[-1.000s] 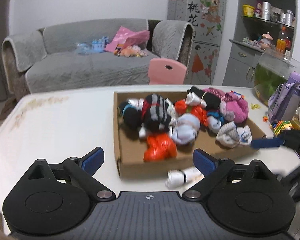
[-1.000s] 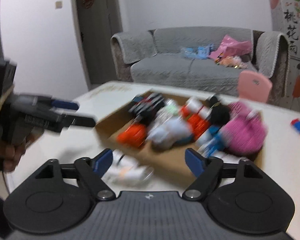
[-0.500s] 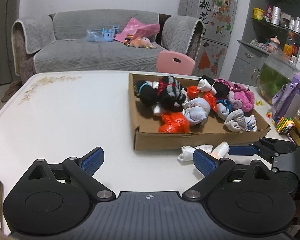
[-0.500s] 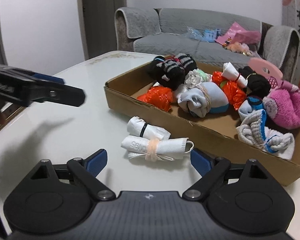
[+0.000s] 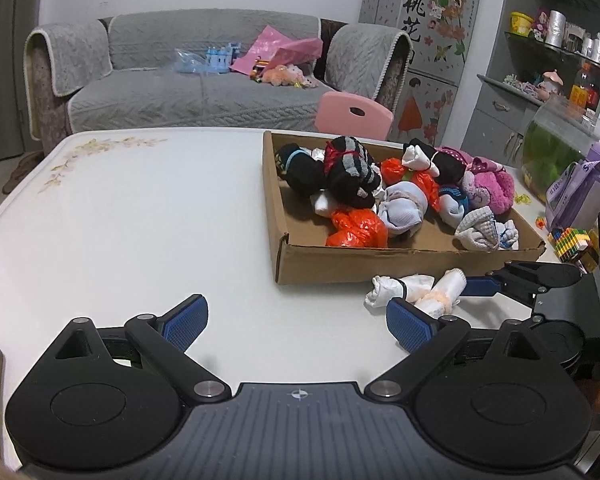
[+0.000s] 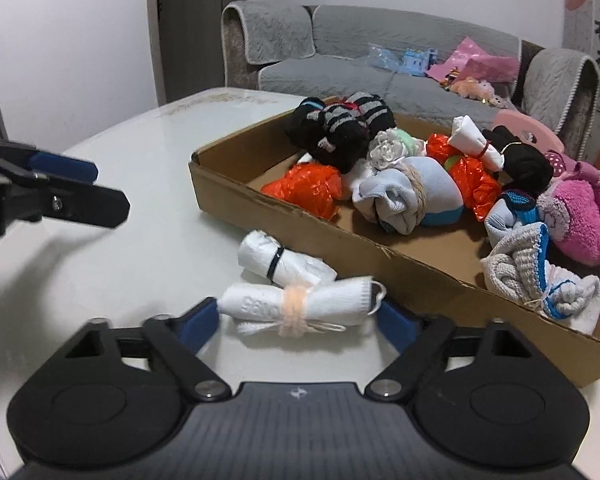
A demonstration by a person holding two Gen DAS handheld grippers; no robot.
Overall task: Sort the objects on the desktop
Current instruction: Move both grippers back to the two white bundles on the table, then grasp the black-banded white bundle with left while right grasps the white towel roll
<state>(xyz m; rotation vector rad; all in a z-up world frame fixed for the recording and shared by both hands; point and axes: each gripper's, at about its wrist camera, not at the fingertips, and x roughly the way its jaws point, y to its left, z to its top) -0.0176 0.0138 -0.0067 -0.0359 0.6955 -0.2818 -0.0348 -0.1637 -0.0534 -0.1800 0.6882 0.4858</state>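
A brown cardboard box is seen on a white table printed with a faint beige floral motif at its 10 o'clock corner. Within the box, black socks with grey stripes are found at 11 o'clock, an orange-red plastic bundle at 9 o'clock, a pale blue-grey roll tied with beige string at the centre, and a bright pink fluffy bundle at 3 o'clock. Outside it, a white roll banded in black and a white roll tied with peach yarn are shown, flanked by blue pads on black gripper arms.
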